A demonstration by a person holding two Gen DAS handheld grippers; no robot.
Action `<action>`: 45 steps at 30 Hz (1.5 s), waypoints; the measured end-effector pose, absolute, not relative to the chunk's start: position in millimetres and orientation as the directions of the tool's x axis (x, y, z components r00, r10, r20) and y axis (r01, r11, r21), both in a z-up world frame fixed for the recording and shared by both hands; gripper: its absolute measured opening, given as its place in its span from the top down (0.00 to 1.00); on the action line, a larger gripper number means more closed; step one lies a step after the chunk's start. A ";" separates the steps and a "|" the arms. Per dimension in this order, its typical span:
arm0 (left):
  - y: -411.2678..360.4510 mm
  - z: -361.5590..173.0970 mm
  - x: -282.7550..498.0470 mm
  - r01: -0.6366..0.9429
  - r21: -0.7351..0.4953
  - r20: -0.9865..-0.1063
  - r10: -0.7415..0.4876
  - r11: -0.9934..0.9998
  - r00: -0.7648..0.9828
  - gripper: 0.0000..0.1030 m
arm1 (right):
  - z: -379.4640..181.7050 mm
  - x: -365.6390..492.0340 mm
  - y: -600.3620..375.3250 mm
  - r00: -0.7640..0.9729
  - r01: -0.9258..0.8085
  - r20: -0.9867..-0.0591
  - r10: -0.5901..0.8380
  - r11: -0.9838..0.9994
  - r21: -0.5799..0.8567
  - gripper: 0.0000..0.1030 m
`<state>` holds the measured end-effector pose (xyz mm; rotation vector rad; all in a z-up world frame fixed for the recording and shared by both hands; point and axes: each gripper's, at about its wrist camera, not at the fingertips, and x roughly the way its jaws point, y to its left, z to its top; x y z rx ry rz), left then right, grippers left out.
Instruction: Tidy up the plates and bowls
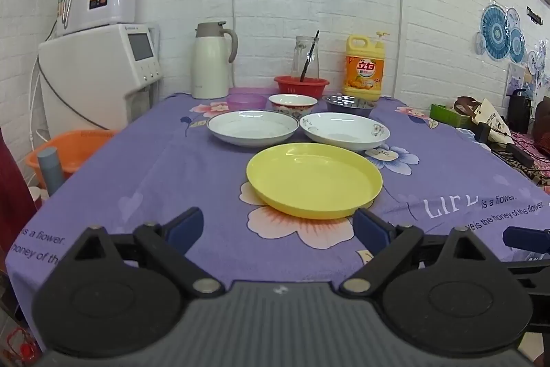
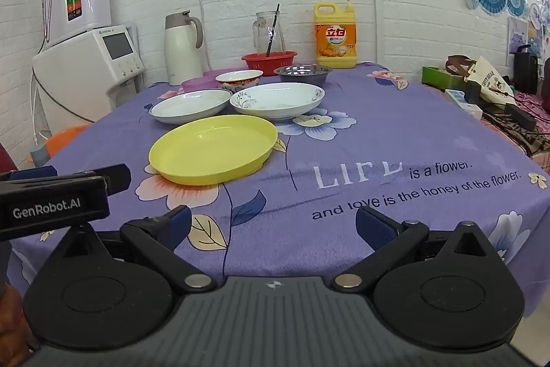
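A shallow yellow plate (image 1: 314,179) lies empty at mid-frame on the bench (image 1: 137,181), just beyond the left gripper (image 1: 278,226), whose fingers (image 1: 185,226) are spread wide around nothing. The right gripper (image 2: 273,222) likewise gapes, the plate up-left.

The purple bowl (image 1: 246,100) at the far left of the dishes is partly hidden behind the blue-rimmed white plate (image 1: 252,128) and the patterned bowl (image 1: 292,104); in the right wrist view only a sliver of it shows. The glass jug (image 1: 305,55) has its base hidden behind the red basket (image 1: 301,84), and what lies in that basket cannot be told. The orange basin (image 1: 74,148) on the left is cut off by the table's edge. The small print on the yellow detergent bottle (image 1: 364,69) is too small to read. The clutter at far right (image 1: 481,122) runs out of the picture.
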<state>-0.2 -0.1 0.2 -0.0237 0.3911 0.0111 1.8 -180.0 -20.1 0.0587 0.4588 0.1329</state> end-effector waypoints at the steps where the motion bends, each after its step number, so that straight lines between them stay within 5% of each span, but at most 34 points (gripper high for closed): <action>1: -0.5 0.3 -0.6 -0.018 -0.016 -0.378 0.011 1.000 0.926 0.10 | -20.2 1.9 -179.8 0.887 -0.115 -0.440 0.142 0.990 0.087 0.00; 45: 3.3 -4.4 6.8 -0.021 -0.038 -0.403 0.004 0.999 0.915 0.10 | -27.9 4.3 -174.7 0.872 -0.124 -0.465 0.150 0.988 0.087 0.00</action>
